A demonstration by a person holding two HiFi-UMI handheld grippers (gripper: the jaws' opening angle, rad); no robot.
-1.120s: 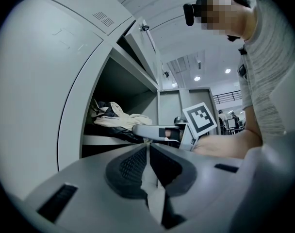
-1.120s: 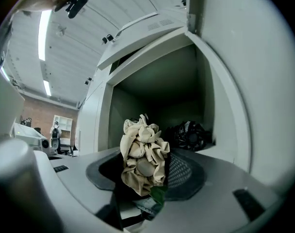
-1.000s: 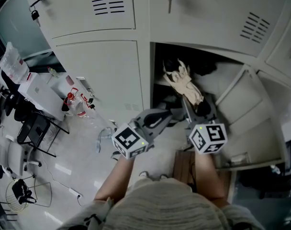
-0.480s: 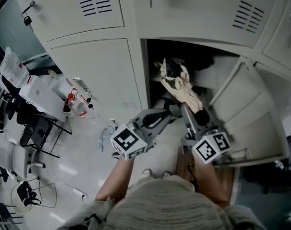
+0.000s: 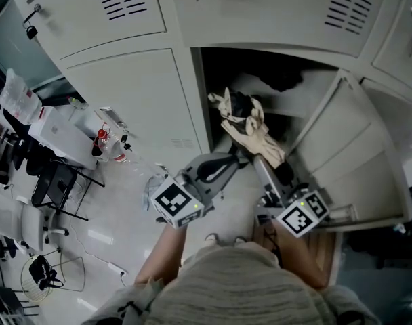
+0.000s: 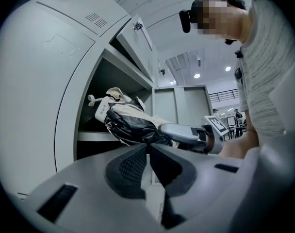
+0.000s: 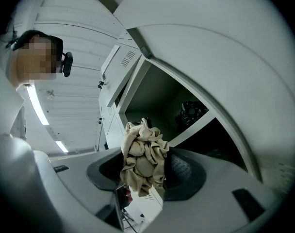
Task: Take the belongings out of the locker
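Head view: right gripper (image 5: 271, 160) clamps the beige glove (image 5: 250, 124), its length slanting up-left toward the locker (image 5: 307, 90); left gripper (image 5: 241, 160) closed, empty.

The left forearm (image 5: 160, 252) and the right forearm (image 5: 292, 252) reach forward side by side from the chest, each ending behind a marker cube (image 5: 175, 202). The left gripper (image 5: 237, 160) points ahead with its jaws brought together on nothing, the tips meeting. Just beside it, the right gripper (image 5: 260, 160) is rolled a little to one side, its jaws clamped on a crumpled beige-and-black glove bundle (image 5: 250, 128) whose cloth bulges out between the pads (image 7: 184, 171)
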